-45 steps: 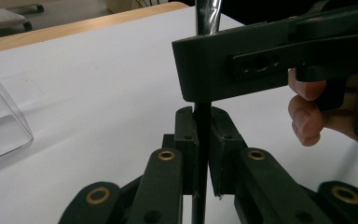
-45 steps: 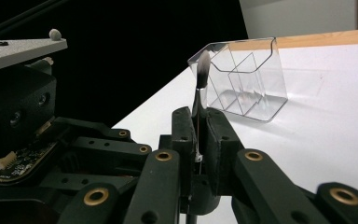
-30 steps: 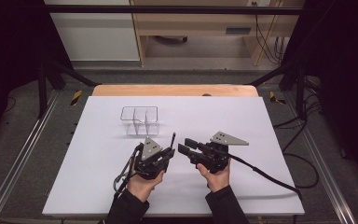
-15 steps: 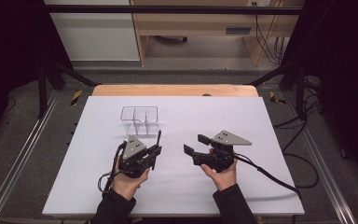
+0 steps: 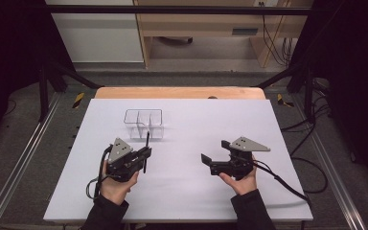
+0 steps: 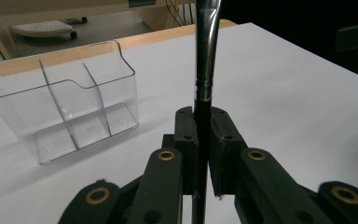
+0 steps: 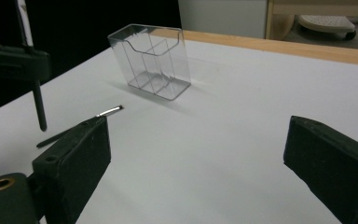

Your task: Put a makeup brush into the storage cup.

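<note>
The high view hangs above the person's side and looks forward and down over the whole white table (image 5: pixel 182 191). Each gripper view rides low and close, looking along its own jaws. All three share the clear three-compartment organizer (image 5: pixel 143 123) (image 6: pixel 65 116) (image 7: pixel 151 60), at 11 o'clock in both gripper views.

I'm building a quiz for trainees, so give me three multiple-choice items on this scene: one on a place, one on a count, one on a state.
1. Where is the clear organizer? A) on the floor B) at the right table edge C) just beyond the left gripper
2. How many compartments has it? A) two B) three C) five
3. The left gripper is: A) shut on a brush B) open, empty C) shut on the organizer
C: the high view shows it right past that gripper. B: two dividers split it. A: the pads clamp the upright brush.
</note>
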Demonstrator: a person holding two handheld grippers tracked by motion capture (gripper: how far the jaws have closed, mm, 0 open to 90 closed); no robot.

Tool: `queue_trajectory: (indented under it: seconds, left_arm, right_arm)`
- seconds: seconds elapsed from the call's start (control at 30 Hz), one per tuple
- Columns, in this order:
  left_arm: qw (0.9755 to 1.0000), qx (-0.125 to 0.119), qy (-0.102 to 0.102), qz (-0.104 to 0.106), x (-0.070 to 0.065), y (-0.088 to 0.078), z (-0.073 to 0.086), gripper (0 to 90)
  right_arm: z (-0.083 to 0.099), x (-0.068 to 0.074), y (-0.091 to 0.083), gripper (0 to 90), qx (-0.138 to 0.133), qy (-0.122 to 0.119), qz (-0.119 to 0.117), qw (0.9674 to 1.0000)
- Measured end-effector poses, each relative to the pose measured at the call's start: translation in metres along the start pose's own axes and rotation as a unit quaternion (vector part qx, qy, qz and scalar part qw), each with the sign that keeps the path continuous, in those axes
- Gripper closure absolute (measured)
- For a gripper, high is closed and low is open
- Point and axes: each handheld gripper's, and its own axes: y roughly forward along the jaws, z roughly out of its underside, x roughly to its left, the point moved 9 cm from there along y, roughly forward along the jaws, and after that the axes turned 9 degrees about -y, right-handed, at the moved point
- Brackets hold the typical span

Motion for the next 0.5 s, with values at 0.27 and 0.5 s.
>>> queue_trajectory:
  seconds: [0.27,0.5]
  left_arm:
    - [1.0000,-0.005,-0.002,-0.007,0.010,-0.007,-0.004,82.3]
    - [0.9998,-0.011,-0.003,-0.013,0.021,-0.012,-0.011,82.3]
  right_arm:
    - [0.019,-0.019,-0.012,4.8,0.021,0.003,0.028,0.9994]
    - [0.027,-0.027,-0.015,4.3,0.030,0.004,0.043,0.9986]
